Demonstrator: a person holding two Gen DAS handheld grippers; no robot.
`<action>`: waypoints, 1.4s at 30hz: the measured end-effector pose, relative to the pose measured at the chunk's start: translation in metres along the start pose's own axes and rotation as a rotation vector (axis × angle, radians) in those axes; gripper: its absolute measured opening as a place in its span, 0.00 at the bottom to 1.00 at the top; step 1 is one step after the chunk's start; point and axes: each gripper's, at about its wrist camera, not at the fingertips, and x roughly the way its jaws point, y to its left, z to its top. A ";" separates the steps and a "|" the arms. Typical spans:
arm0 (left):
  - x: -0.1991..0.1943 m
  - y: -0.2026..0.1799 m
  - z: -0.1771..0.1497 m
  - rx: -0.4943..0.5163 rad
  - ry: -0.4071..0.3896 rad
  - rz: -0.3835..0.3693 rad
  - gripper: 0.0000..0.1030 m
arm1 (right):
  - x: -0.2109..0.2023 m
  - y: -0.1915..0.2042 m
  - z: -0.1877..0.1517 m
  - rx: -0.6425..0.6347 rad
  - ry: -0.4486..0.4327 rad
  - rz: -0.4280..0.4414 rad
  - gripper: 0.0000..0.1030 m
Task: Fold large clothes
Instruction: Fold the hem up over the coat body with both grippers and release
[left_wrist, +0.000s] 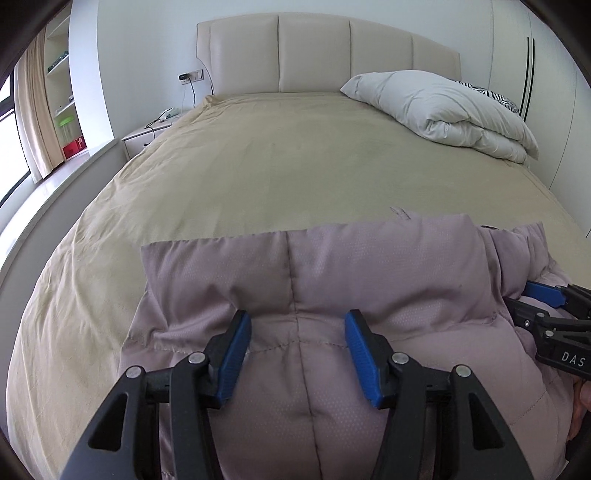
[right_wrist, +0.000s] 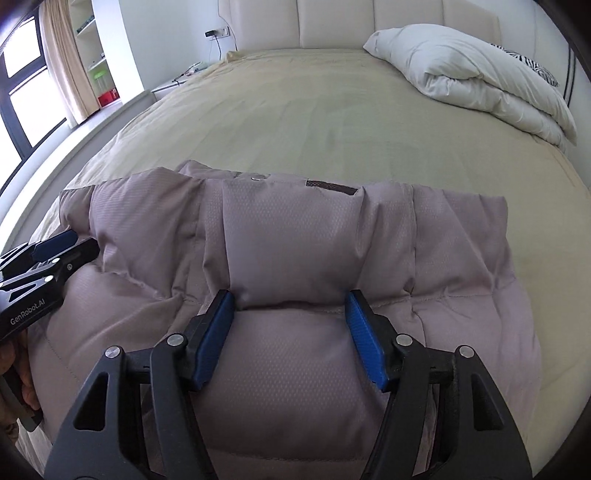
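Note:
A mauve quilted jacket (left_wrist: 369, 266) lies folded on the near end of a bed with a beige cover (left_wrist: 277, 166). My left gripper (left_wrist: 299, 350) points down over the jacket's left half, blue pads apart, with puffy fabric bulging between them. My right gripper (right_wrist: 291, 325) stands open over the jacket (right_wrist: 295, 229) too; the lower edge of a folded-over panel spans the gap between its pads. Each view catches the other gripper at its side edge: the right gripper (left_wrist: 532, 301) and the left gripper (right_wrist: 70, 243), both resting against the jacket. A hand shows at the frame edges.
A folded white duvet (left_wrist: 443, 107) and a zebra-print pillow (left_wrist: 495, 96) lie at the far right by the cream headboard (left_wrist: 314, 51). A nightstand (left_wrist: 147, 136) with cables, a window ledge (left_wrist: 74, 173) and shelves stand to the left. Bare beige cover stretches beyond the jacket.

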 end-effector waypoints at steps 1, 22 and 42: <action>0.005 0.000 0.002 0.004 0.005 0.006 0.56 | 0.006 0.001 0.003 0.000 0.002 -0.006 0.60; 0.043 -0.002 -0.007 0.008 0.021 0.033 0.57 | 0.041 -0.004 -0.006 0.014 -0.067 0.007 0.61; 0.031 0.000 -0.006 -0.005 0.035 0.026 0.56 | 0.034 0.001 -0.021 0.010 -0.115 -0.009 0.61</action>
